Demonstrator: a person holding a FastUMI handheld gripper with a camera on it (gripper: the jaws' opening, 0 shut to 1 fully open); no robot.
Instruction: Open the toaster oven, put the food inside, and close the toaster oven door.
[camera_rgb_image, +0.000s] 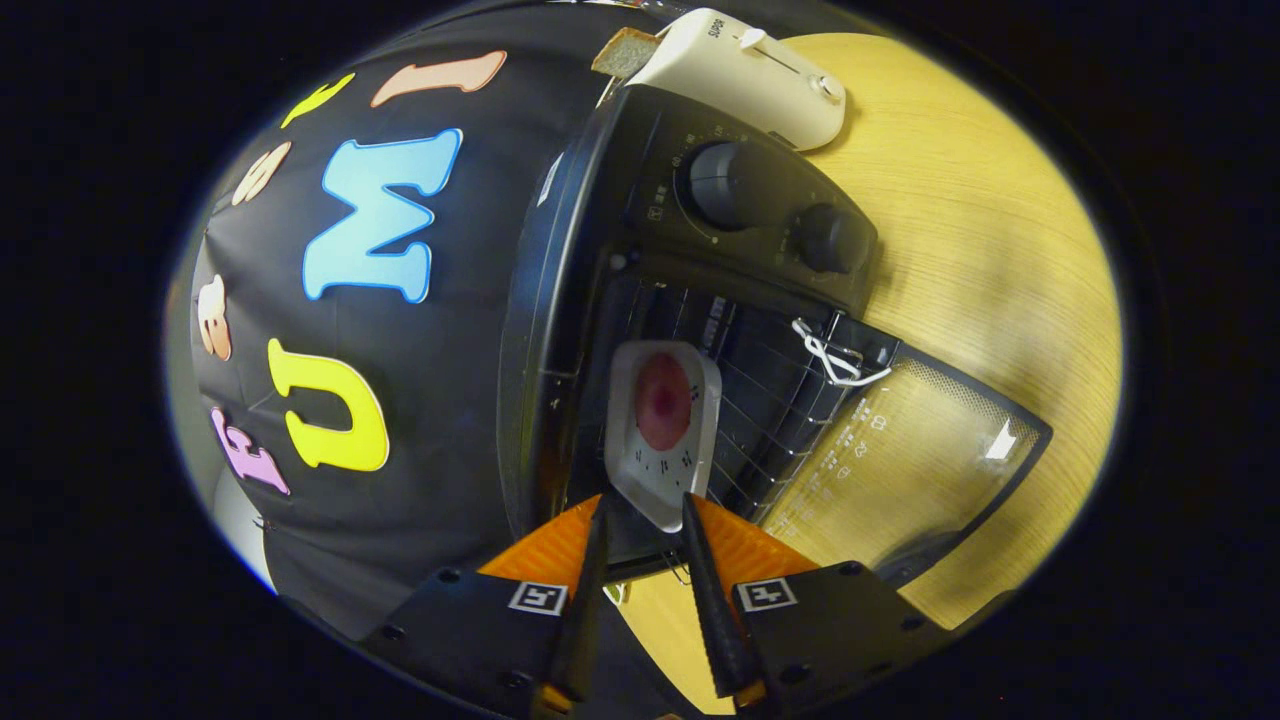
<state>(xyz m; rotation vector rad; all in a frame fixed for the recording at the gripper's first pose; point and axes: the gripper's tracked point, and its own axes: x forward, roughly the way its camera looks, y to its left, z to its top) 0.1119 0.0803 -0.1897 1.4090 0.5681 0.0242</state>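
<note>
**Tray at the oven mouth, door down**

The bench (1000, 250) carries a black oven (640, 200) near its far edge, with a white toaster (740, 70) behind it. The oven's glass door (920, 460) is folded down over the bench. A small white tray (665, 480) with a round red food piece (663, 400) is seen on the rack (770, 400). The claw (645, 520) is clamped on the tray's near rim. The tray is judged light, stiff and rather slick, best held by that rim.
</note>
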